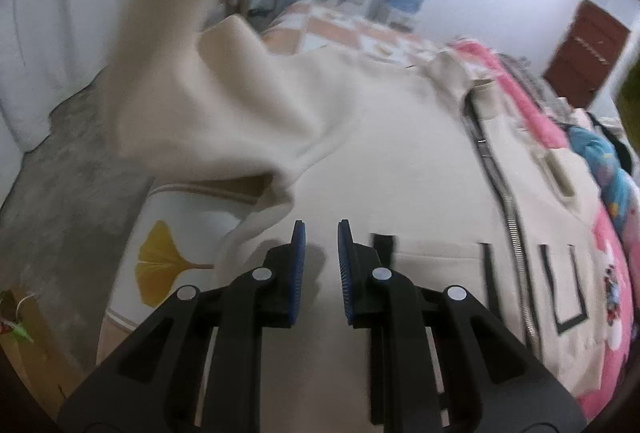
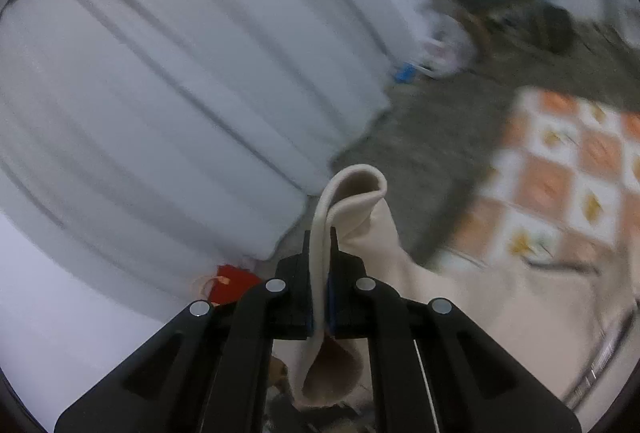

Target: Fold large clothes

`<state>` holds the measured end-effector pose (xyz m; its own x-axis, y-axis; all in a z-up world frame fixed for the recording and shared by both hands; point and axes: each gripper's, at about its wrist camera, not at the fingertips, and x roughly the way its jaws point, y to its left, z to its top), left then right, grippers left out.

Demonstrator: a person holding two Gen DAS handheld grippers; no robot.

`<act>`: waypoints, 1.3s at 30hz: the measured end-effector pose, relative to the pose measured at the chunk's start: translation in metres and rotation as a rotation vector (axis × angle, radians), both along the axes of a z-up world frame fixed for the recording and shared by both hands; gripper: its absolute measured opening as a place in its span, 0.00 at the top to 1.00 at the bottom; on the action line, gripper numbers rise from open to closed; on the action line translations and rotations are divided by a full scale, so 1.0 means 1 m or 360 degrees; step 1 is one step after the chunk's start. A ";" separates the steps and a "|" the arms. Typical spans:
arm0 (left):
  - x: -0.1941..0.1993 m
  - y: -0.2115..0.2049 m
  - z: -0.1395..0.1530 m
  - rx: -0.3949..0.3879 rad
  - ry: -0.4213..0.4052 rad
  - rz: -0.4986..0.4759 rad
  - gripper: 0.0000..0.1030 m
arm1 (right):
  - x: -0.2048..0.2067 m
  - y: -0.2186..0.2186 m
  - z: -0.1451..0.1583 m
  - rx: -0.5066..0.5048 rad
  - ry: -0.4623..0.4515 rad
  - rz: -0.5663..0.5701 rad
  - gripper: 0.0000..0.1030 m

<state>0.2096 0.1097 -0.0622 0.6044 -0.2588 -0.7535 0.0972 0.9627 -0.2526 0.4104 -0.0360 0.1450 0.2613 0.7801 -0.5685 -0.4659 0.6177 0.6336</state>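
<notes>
Two tongs are working on one cream jacket (image 1: pixel 360 137). The left gripper (image 1: pixel 322 229) stands a little apart, nothing between its blue pads (image 1: pixel 299 265), just above the jacket body. To its right runs the zipper (image 1: pixel 516 241); beyond the tips a sleeve (image 1: pixel 192 101) rises. The right gripper (image 2: pixel 321 233) is clamped on a folded cuff (image 2: pixel 352 189), lifted before the white curtain (image 2: pixel 180 93); the checkered cover (image 2: pixel 568 173) lies farther right.
</notes>
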 end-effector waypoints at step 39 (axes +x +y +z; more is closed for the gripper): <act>0.002 -0.016 -0.006 0.0311 -0.0005 0.0197 0.85 | -0.125 -0.302 -0.206 -0.0545 0.0444 -0.0758 0.93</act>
